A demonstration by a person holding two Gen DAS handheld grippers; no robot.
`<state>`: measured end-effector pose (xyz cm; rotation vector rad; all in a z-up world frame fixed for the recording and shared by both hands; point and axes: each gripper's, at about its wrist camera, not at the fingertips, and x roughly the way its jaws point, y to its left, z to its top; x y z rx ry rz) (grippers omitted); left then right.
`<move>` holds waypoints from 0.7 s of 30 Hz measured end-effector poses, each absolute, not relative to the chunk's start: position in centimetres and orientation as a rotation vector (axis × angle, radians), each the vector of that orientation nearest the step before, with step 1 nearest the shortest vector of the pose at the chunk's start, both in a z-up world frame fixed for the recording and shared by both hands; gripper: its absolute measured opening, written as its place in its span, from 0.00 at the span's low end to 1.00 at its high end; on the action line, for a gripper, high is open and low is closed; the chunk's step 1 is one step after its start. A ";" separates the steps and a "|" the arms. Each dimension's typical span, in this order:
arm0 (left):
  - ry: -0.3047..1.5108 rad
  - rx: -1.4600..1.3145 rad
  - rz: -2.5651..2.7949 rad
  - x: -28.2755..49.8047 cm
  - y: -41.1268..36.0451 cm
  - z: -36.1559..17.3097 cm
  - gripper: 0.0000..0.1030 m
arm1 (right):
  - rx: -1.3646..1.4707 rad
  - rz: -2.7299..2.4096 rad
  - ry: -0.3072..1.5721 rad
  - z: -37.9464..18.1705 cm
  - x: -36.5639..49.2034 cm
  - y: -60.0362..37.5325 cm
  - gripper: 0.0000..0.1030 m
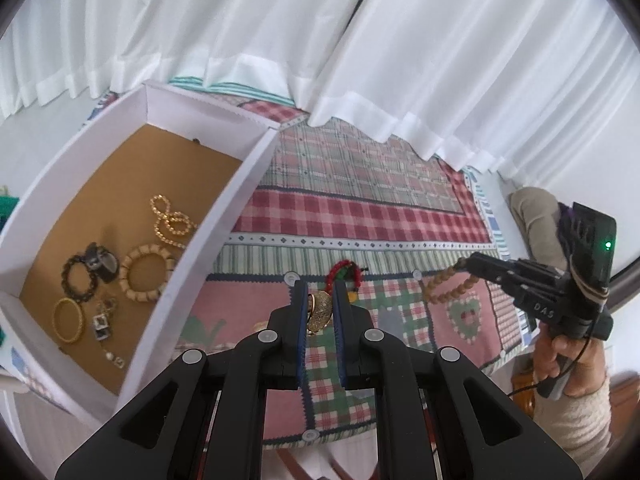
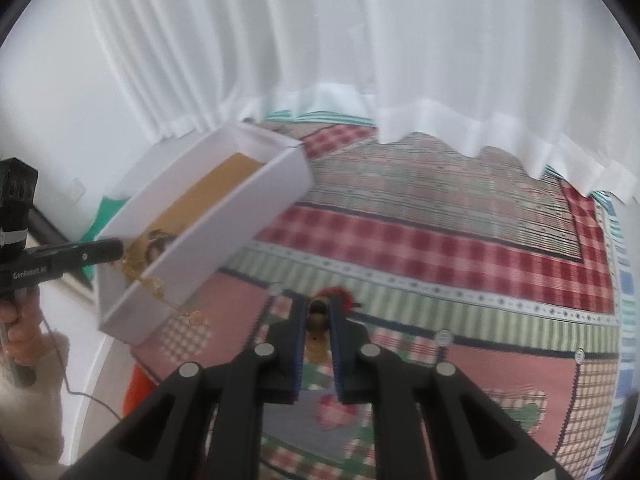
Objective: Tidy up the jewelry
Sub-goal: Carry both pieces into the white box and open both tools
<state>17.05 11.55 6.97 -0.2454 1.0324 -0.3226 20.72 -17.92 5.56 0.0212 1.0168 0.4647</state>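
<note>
Gold-lined white cardboard box (image 1: 208,216) at 9 o'clock already holds several bangles. Left gripper (image 1: 319,306) pinches a gold mesh piece (image 1: 320,310), right gripper (image 2: 319,322) clamps tan wooden beads (image 1: 444,286); red-green beaded bracelet (image 1: 346,274) waits at 12 on the patchwork cloth (image 1: 360,200).

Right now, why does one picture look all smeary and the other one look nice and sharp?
The left wrist view is sharp: the gold jewellery in the white cardboard box shows clearly. The right wrist view is motion-blurred: the plaid patchwork cloth smears into streaks. Both bend the white curtains fisheye-style.
</note>
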 end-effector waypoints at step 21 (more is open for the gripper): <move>0.918 -0.307 -0.076 19.3 27.7 14.2 0.10 | -0.064 0.766 0.897 12.1 25.6 1.4 0.11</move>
